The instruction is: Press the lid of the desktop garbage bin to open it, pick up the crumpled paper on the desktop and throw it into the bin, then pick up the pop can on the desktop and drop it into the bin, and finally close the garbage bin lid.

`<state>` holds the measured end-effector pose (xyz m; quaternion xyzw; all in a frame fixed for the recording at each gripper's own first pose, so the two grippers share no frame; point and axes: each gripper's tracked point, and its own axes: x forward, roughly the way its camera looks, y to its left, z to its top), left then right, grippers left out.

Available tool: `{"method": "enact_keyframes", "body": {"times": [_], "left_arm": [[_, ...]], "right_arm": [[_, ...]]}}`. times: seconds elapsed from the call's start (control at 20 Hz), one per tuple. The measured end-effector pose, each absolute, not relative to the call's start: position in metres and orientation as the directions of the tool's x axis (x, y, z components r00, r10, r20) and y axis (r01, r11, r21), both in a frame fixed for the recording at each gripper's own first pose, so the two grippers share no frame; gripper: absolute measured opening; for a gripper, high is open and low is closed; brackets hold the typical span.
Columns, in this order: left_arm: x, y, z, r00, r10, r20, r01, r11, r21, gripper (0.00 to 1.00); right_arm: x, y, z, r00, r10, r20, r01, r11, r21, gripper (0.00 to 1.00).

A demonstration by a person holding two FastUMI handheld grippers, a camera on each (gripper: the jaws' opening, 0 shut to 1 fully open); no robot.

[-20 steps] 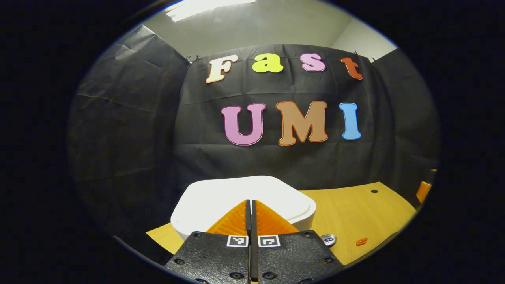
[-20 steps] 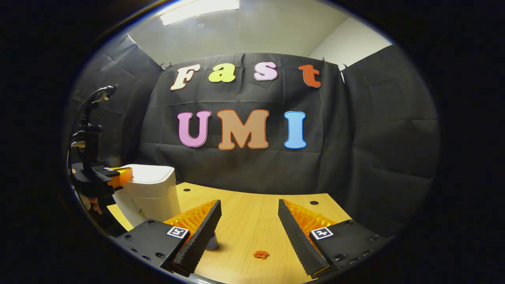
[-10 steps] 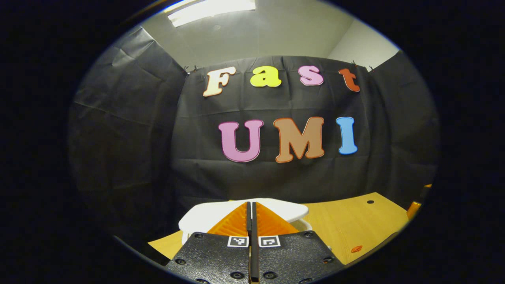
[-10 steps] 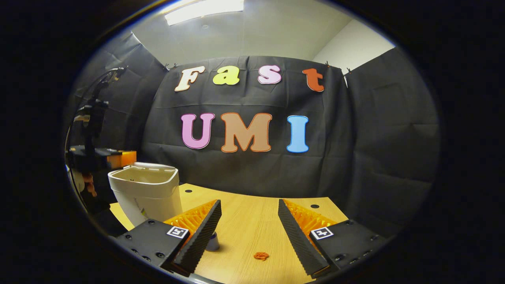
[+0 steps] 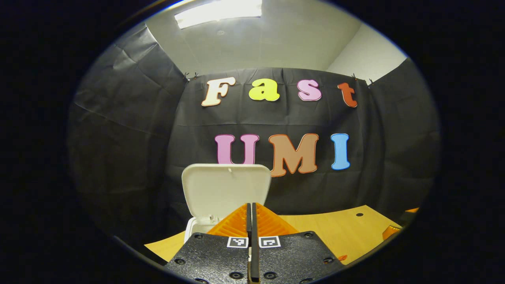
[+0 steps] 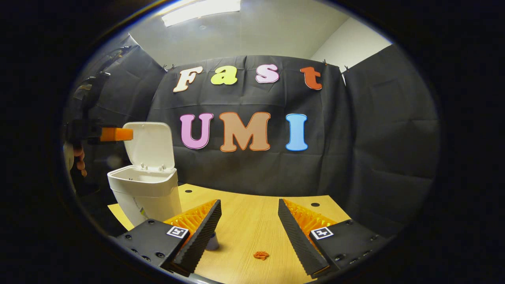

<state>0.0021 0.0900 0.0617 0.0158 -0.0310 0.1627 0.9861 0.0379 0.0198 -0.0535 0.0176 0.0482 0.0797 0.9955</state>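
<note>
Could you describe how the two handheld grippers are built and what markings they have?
Each gripper, left and right, has two wedge-shaped fingers with ribbed sides, mounted on matte black textured plates held by round screws. Each plate carries a small square black-and-white coded tag near the finger base. Far off in the right gripper view, dark hardware rises above the left gripper.

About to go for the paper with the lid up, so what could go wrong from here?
1. The lid stands upright over the open bin, and the left gripper, fingers shut, sits level with it. A bump could knock it shut.
2. The crumpled paper looks small and flat on the table; the open right gripper may pinch poorly or scrape the wood.
3. The can sits close behind the right gripper's left finger; a swing toward the paper might tip it.
</note>
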Motion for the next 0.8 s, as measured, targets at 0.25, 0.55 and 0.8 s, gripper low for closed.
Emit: {"method": "enact_keyframes", "body": {"times": [0.25, 0.55, 0.8], "left_arm": [[-0.005, 0.069, 0.052, 0.959, 0.276, 0.066, -0.276, 0.961, -0.003, 0.0], [-0.013, 0.069, 0.037, 0.956, 0.289, 0.049, -0.289, 0.957, -0.003, 0.6], [-0.029, 0.088, 0.044, 0.922, 0.376, 0.088, -0.382, 0.923, 0.052, 0.89]], "right_arm": [[0.048, 0.024, -0.106, 0.963, 0.197, -0.183, -0.199, 0.98, 0.006, 0.96], [0.074, 0.022, -0.173, 0.922, 0.227, -0.313, -0.241, 0.97, -0.006, 0.96], [0.107, 0.023, -0.24, 0.825, 0.26, -0.501, -0.276, 0.96, 0.045, 0.97]]}}
